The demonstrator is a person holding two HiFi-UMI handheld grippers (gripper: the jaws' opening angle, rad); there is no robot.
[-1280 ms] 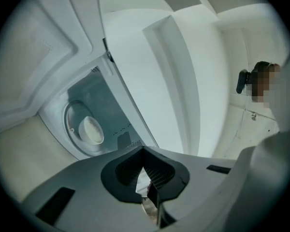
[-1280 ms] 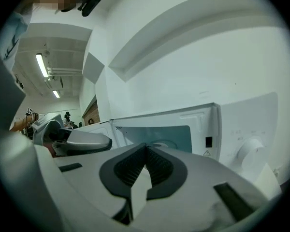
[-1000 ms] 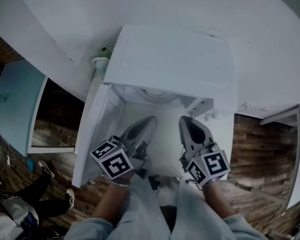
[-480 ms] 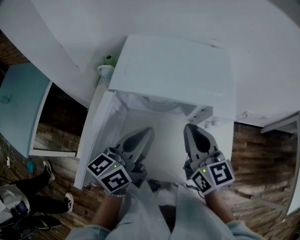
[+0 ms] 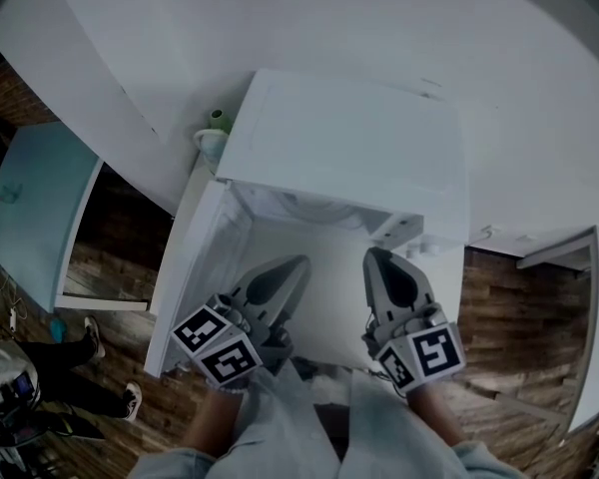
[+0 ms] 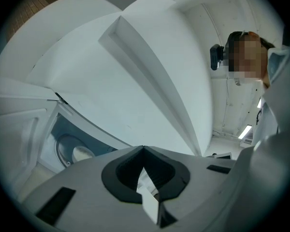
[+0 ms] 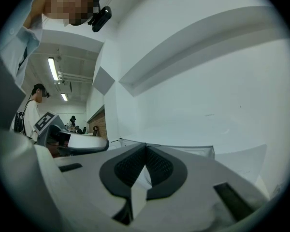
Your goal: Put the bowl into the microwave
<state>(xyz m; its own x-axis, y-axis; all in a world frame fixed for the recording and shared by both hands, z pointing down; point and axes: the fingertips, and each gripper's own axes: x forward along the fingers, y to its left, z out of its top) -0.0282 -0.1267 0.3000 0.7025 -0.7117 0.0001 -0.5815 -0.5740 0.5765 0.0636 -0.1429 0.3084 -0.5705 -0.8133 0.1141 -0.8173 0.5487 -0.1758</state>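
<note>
The microwave [image 5: 349, 148] fills mid-frame, with its door [image 5: 192, 267] swung open at the left. Below it, the left gripper [image 5: 288, 272] and right gripper [image 5: 377, 265] hang side by side before the opening, each with its jaws pressed together on nothing. A pale round shape [image 5: 314, 203] at the cavity's back may be the bowl or only the turntable; I cannot tell. A white vessel [image 5: 209, 144] stands at the microwave's upper-left corner. If the bowl is in, the door wants shutting next; if not, the jaws must spread to fetch it.
</note>
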